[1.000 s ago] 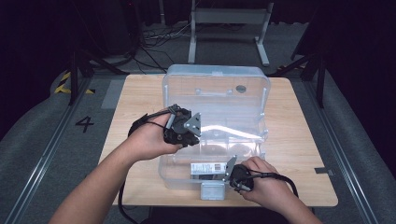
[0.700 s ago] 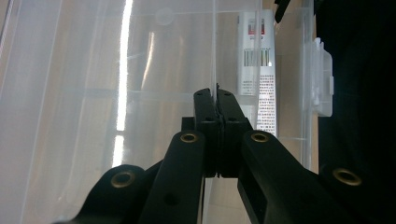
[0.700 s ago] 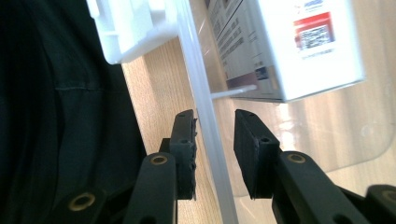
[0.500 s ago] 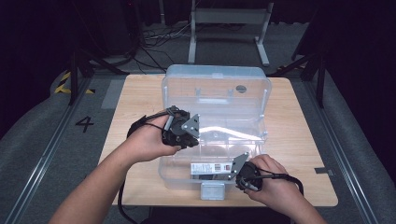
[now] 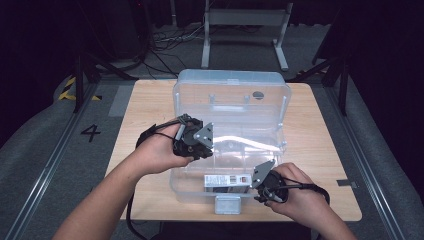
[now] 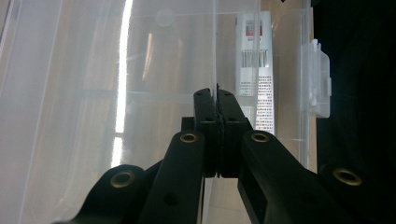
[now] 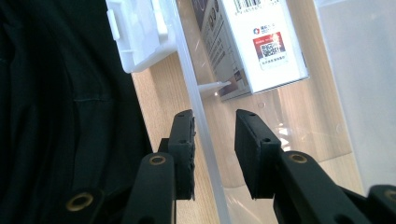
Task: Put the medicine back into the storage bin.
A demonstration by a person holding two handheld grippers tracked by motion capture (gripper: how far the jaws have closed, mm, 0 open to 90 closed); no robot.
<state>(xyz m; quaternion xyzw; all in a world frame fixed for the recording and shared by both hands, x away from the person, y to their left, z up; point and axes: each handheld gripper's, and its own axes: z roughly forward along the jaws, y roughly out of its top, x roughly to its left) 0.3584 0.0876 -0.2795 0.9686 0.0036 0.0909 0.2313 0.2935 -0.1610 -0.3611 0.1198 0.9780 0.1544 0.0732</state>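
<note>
A clear plastic box (image 5: 230, 135) sits at the middle of the wooden table (image 5: 325, 150) in the high view, its lid (image 5: 232, 92) standing open toward the top of the frame. The left gripper (image 5: 207, 147) comes in from the lower left and meets the box at its left wall; in the left gripper view its jaws are pressed together on a thin clear edge of the box (image 6: 215, 70) that rises between them up the centre of the frame.

The right gripper (image 5: 260, 190) is at the lower right of the high view, at the box's near rim beside the white latch (image 5: 227, 204). In the right gripper view its jaws stand apart, one on each side of the clear rim (image 7: 196, 116) — the left pad (image 7: 184, 140) lies just beside it, though whether it touches I cannot tell.

A small white carton (image 5: 226, 181) with printed labels lies inside the box near its front wall — upper right of the frame in both gripper views.
</note>
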